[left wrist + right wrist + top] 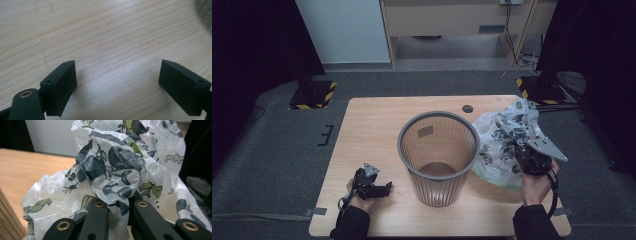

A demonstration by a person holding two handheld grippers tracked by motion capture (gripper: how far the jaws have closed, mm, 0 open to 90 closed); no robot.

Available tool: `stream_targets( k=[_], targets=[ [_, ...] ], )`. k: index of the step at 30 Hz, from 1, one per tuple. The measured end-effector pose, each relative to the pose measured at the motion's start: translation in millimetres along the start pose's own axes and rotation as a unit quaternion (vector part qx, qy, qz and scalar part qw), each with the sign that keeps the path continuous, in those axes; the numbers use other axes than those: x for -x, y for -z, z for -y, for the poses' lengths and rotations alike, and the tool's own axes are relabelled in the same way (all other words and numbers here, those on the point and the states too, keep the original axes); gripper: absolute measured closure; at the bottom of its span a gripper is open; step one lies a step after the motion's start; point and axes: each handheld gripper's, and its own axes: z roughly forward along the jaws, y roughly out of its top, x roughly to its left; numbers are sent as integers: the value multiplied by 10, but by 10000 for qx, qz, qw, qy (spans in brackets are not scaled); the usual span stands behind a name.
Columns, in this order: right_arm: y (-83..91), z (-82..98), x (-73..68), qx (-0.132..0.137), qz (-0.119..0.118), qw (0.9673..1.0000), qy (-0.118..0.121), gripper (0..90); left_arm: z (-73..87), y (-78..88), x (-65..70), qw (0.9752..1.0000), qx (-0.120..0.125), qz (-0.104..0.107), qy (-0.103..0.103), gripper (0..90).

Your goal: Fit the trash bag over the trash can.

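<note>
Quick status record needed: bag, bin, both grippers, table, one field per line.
bag: white crumpled plastic bag with dark and green printed figures, right of the bin, bunched at its top
bin: grey ribbed plastic wastebasket, upright at table centre, no liner in it
right gripper: shut on a fold of the bag
left gripper: open, nothing between its jaws, low over bare wood left of the bin
table: light wooden tabletop
step left: bag not yet in the bin

I see grey carpet [272, 150] around the wooden table [362, 130], a pale wall panel [344, 30] beyond, and dark curtains [247, 45] on both sides.
</note>
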Motion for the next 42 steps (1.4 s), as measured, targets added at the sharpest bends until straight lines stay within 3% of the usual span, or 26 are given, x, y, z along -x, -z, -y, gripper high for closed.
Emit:
stream_targets(
  k=[9, 19, 32, 38, 42],
  targets=[
    [330, -485, 14, 674, 136, 9975, 184, 857, 1, 0, 0, 10000, 5, 0, 3, 142],
    [657, -890, -7, 1293, 345, 9906, 284, 849, 2, 0, 0, 10000, 9, 0, 8, 142],
    [1080, -1263, -89, 1894, 265, 9812, 249, 849, 2, 0, 0, 10000, 9, -1, 9, 142],
    [1249, -1350, -221, 2092, 220, 9771, 332, 845, 2, -1, -1, 10000, 11, -1, 16, 141],
    [1304, -1362, -343, 2124, 185, 9762, 394, 842, 2, -1, -1, 10000, 10, -4, 8, 140]
  ],
)
